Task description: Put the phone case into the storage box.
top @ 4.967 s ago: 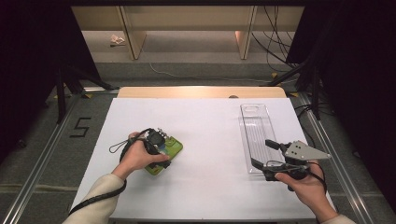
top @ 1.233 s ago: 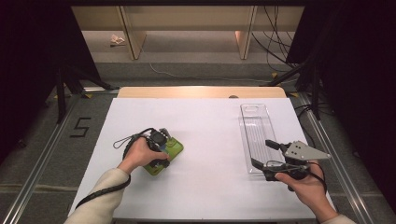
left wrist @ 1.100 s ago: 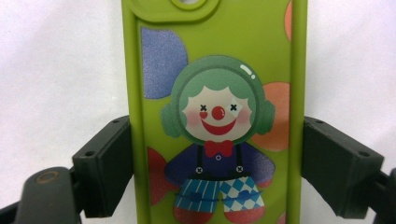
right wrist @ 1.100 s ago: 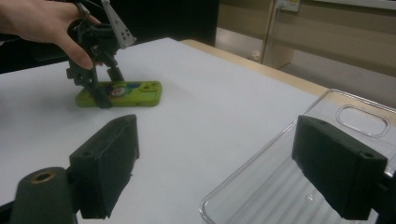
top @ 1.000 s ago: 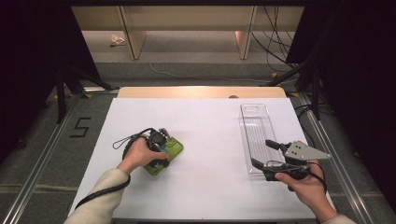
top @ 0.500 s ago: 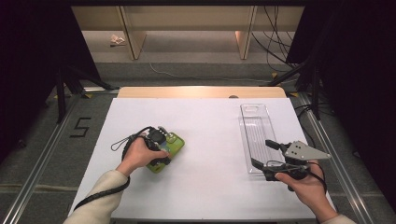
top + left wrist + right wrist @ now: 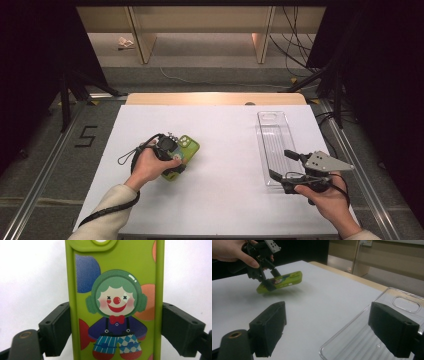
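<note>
A lime-green phone case (image 7: 117, 262) with a clown printed on it sits between my left gripper's (image 7: 116, 332) pads, which press on its two long edges. In the right gripper view the case (image 7: 287, 280) hangs tilted just above the white table, casting a shadow below it. From above, the case (image 7: 189, 146) pokes out past the left gripper (image 7: 172, 161) and the hand holding it. My right gripper (image 7: 283, 165) stands open at the near end of a long clear plastic tray (image 7: 274, 135). One jaw is over the tray (image 7: 362, 340), the other over the bare table.
The white table top (image 7: 225, 150) spreads wide between the two hands. Its wooden far edge (image 7: 215, 98) borders a drop to the floor. Metal rails (image 7: 350, 150) run along both sides, and cables trail from each gripper.
The left hand has carried the green case a little toward the far side of the table. The right gripper and the clear tray have stayed put.
</note>
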`<action>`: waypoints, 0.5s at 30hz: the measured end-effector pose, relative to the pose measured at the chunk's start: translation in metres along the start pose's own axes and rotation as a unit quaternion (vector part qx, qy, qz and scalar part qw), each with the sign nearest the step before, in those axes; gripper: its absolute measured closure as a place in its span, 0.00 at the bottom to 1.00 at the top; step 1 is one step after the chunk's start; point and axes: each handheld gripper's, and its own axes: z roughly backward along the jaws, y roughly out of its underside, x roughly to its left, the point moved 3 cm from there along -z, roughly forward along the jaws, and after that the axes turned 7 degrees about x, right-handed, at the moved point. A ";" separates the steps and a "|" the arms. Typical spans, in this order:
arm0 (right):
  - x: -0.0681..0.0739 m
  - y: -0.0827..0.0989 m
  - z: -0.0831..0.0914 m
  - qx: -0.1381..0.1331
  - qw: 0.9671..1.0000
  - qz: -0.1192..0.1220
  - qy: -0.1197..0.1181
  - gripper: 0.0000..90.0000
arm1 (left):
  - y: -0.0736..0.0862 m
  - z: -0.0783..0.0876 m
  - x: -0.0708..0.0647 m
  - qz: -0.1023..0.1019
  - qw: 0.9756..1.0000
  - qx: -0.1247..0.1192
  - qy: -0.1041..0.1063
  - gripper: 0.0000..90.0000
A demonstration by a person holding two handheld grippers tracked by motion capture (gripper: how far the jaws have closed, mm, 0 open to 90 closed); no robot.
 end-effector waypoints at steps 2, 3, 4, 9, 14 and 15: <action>0.000 0.000 0.000 0.000 1.000 -0.001 0.000 0.18 | -0.001 0.001 -0.001 0.000 1.000 -0.009 -0.002 0.18; 0.000 0.000 0.000 0.000 1.000 0.000 0.000 0.18 | -0.001 0.002 -0.001 0.001 1.000 -0.012 -0.003 0.18; 0.000 0.000 0.000 0.000 1.000 0.000 0.000 0.18 | -0.001 0.002 -0.002 0.000 1.000 -0.016 -0.004 0.18; 0.000 0.000 0.000 -0.001 1.000 0.000 0.000 0.18 | -0.002 0.005 -0.003 0.003 0.999 -0.035 -0.011 0.18; 0.000 0.000 0.000 -0.002 1.000 0.000 0.001 0.18 | -0.003 0.007 -0.005 0.003 0.999 -0.051 -0.013 0.18; 0.000 0.000 0.000 -0.002 1.000 0.000 0.001 0.18 | -0.003 0.007 -0.005 0.001 0.999 -0.052 -0.013 0.18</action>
